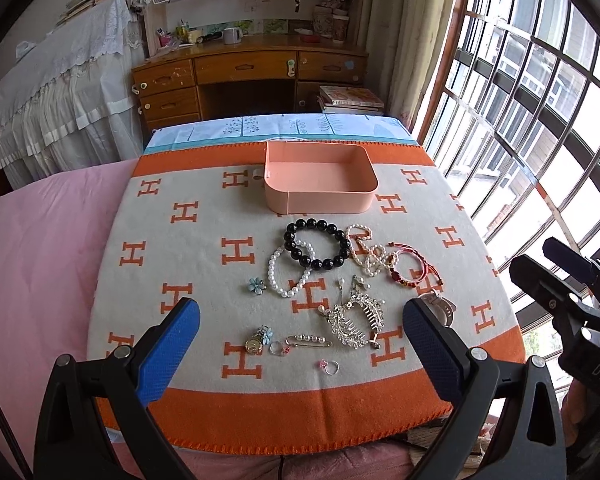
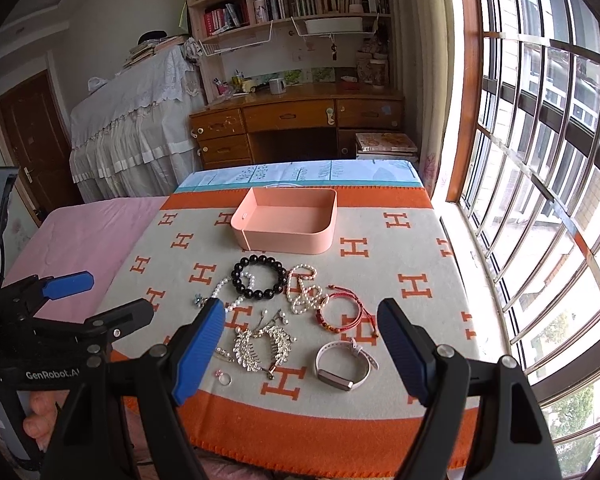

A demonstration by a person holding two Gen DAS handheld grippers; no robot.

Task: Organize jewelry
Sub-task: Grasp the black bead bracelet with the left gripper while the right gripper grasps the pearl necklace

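While both of my grippers hover above the near edge of the orange-and-cream blanket point(image 1: 204, 248), the jewelry lies spread across its middle with nothing in my grasp. My left gripper point(image 1: 300, 344) has its blue pads spread wide, and my right gripper point(image 2: 300, 344) likewise stands with its fingers well apart. At the far side sits the peach tray point(image 1: 320, 200), shallow, with rounded corners. Just in front of it rests the black bead bracelet point(image 1: 318, 244), a ring of glossy round beads, overlapping the white pearl bracelet point(image 1: 290, 272) on its left. To the right, a pearl strand point(image 1: 370, 254) lies in loose loops, touching the red cord bracelet point(image 1: 414, 268). Nearer me sparkles the silver rhinestone hair comb point(image 1: 356, 320), with a small blue flower charm point(image 1: 256, 285) off to the left, a pearl pin point(image 1: 308, 340) and a ring with a pink stone point(image 1: 329, 366) closest. A white wristband point(image 2: 346, 364) lies at the right.
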